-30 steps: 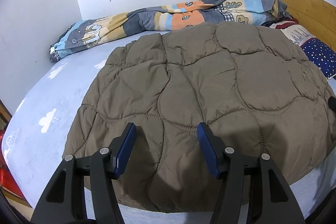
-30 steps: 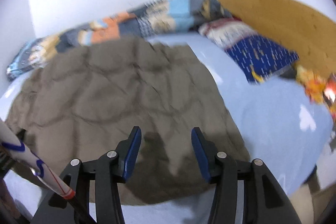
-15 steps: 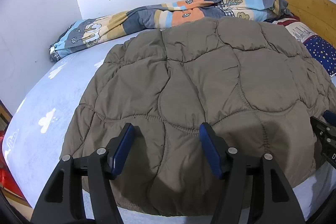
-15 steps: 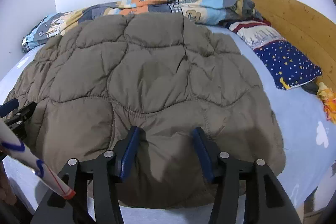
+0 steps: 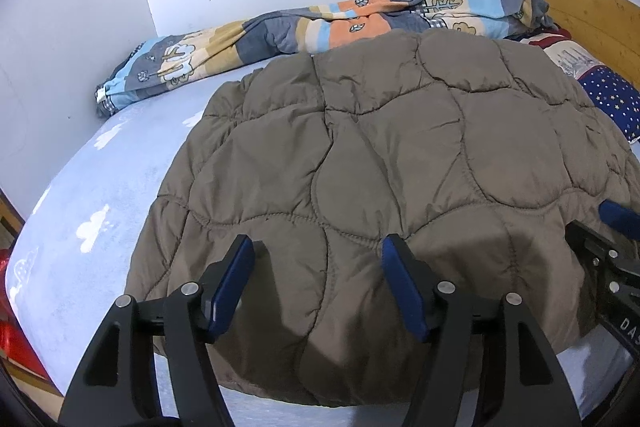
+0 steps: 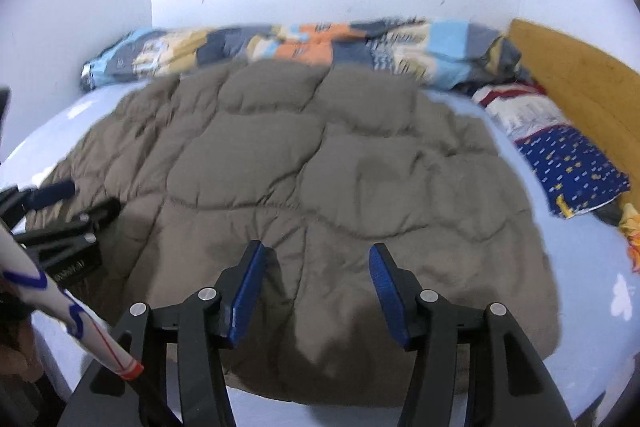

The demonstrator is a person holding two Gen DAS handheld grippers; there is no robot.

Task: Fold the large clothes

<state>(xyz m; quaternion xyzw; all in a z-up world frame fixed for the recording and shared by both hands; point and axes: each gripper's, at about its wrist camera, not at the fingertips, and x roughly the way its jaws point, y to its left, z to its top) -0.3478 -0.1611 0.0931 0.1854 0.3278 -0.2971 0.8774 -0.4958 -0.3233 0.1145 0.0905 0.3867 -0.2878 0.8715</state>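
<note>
A brown quilted jacket (image 5: 400,147) lies spread flat on the bed, its near hem at the mattress edge. My left gripper (image 5: 318,241) hovers over the left part of that hem. Its jaws are opening, with only the jacket's flat surface below them and nothing pinched. My right gripper (image 6: 317,246) stands open above the middle-right of the jacket (image 6: 300,155), holding nothing. One blue finger of the right gripper (image 5: 618,218) shows at the right edge of the left wrist view. A blue finger of the left gripper (image 6: 52,195) shows at the far left of the right wrist view.
A patterned duvet (image 5: 320,27) is bunched along the back wall. A star-print pillow (image 6: 576,171) and a wooden headboard (image 6: 580,83) are on the right. The light blue cloud sheet (image 5: 100,207) shows at the left. A white striped rod (image 6: 68,307) crosses the lower left.
The right gripper swung left and lower over the jacket's near hem and came into the left wrist view at the right edge. The left gripper's jaws stand slightly wider.
</note>
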